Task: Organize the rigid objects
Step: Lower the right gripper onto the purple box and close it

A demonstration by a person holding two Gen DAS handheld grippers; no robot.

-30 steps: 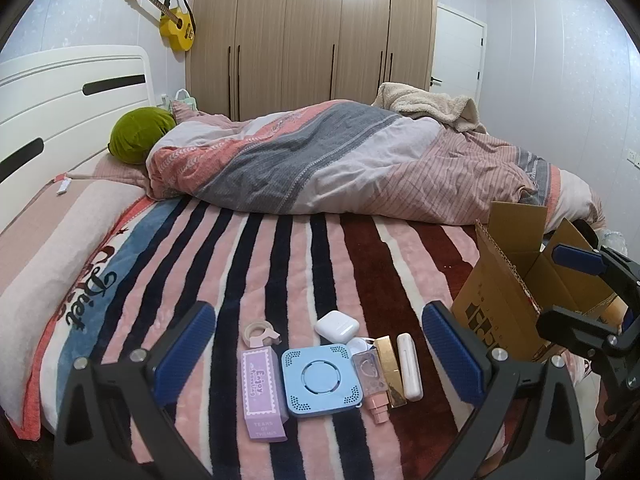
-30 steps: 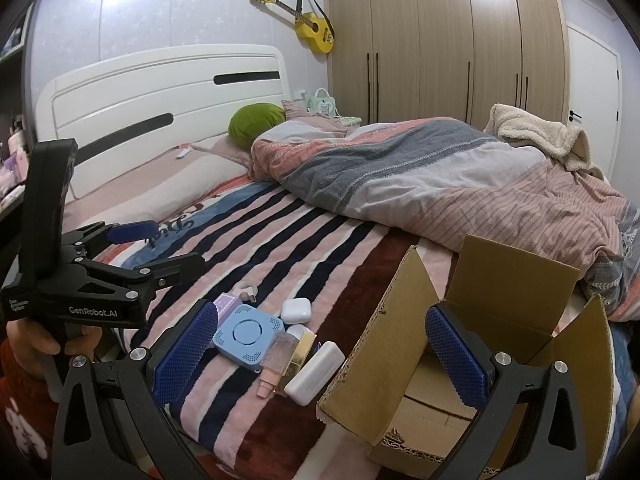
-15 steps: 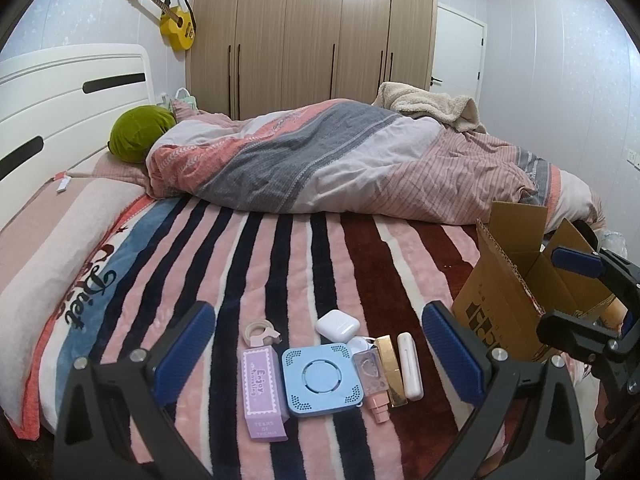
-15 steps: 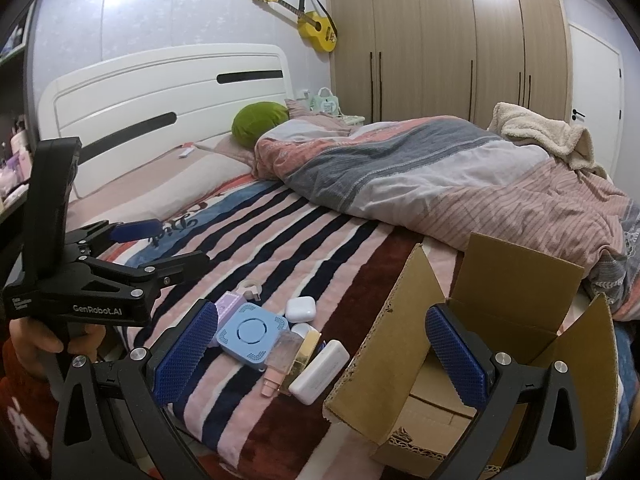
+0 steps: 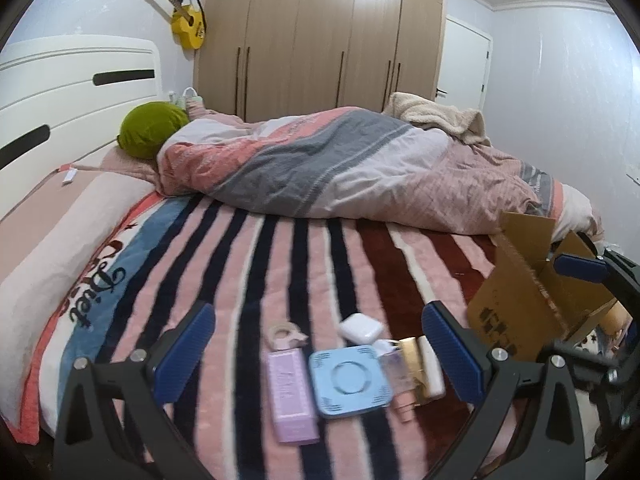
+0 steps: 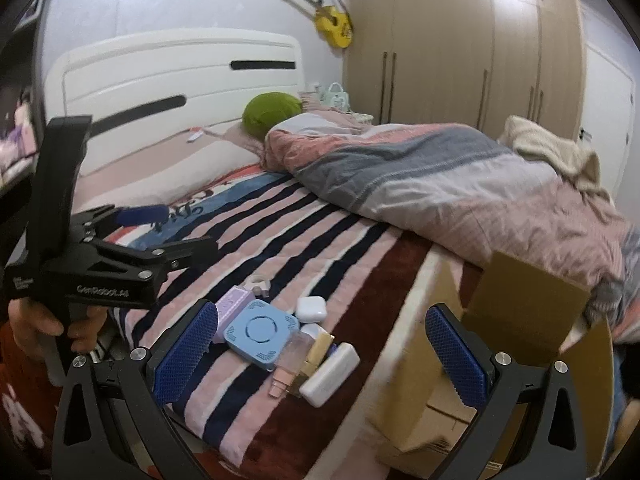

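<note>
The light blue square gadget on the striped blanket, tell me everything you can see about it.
The light blue square gadget looks like plastic, with rounded corners, a raised ring in the middle of its top and small vent slots near the corners. It lies flat on the striped blanket, beside a lilac rectangular box and a clear pink bottle. Neither gripper touches it.

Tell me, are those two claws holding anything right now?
No, nothing. The left gripper and the right gripper are both open and empty; the small items lie untouched on the striped blanket.

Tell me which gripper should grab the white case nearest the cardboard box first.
Probably the right gripper: its open jaws frame the white case, with the cardboard box beside it. The left gripper, also open, is centred on the blue square device.
</note>
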